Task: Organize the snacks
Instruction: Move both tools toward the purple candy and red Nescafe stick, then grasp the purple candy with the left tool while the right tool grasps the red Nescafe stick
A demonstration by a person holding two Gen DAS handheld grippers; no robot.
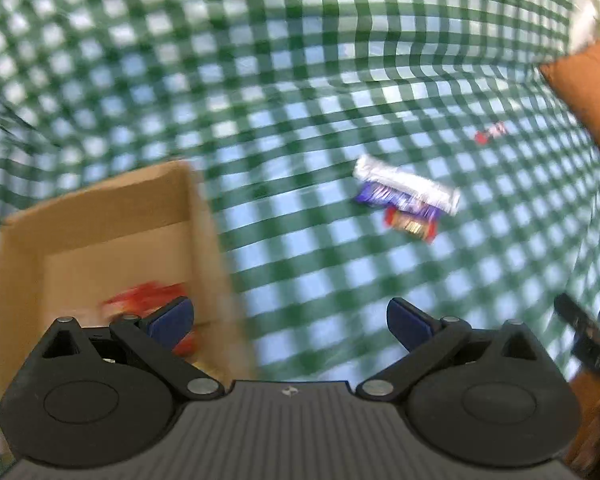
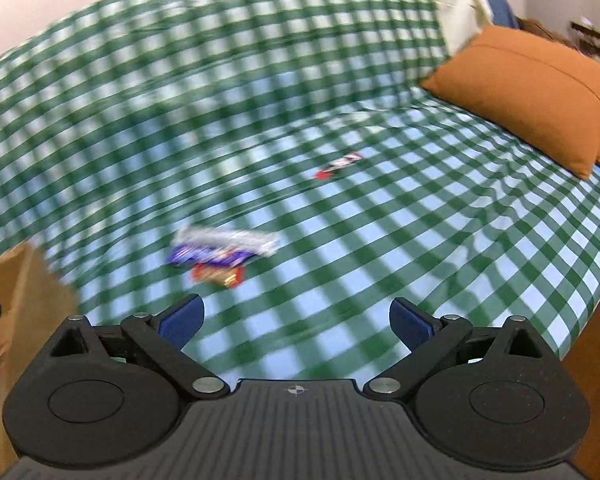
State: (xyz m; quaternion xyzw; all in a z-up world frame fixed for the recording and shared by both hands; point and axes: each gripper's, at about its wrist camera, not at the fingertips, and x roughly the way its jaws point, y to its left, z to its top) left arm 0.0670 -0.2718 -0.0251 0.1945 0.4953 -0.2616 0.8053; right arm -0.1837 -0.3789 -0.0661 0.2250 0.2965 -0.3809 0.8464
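A small heap of snack packets lies on the green checked bedcover: a silver wrapper [image 1: 408, 186] on top, a purple packet [image 1: 396, 200] under it and a red one [image 1: 410, 226] at the front. The same silver wrapper [image 2: 228, 240], purple packet [image 2: 208, 257] and red packet [image 2: 218, 274] show in the right wrist view. A lone red and white snack bar [image 1: 490, 134] [image 2: 339, 165] lies farther back. An open cardboard box [image 1: 112, 216] [image 2: 20, 292] stands at the left with a red packet [image 1: 148, 300] inside. My left gripper [image 1: 290, 320] hangs open beside the box. My right gripper [image 2: 298, 318] is open above the cover, short of the heap.
An orange pillow [image 2: 528, 96] [image 1: 588, 92] lies at the right on the bed, with a cream pillow [image 2: 456, 8] behind it. The bed's right edge [image 2: 580, 320] drops off near my right gripper. The other gripper's black body [image 1: 592, 344] shows at the right of the left view.
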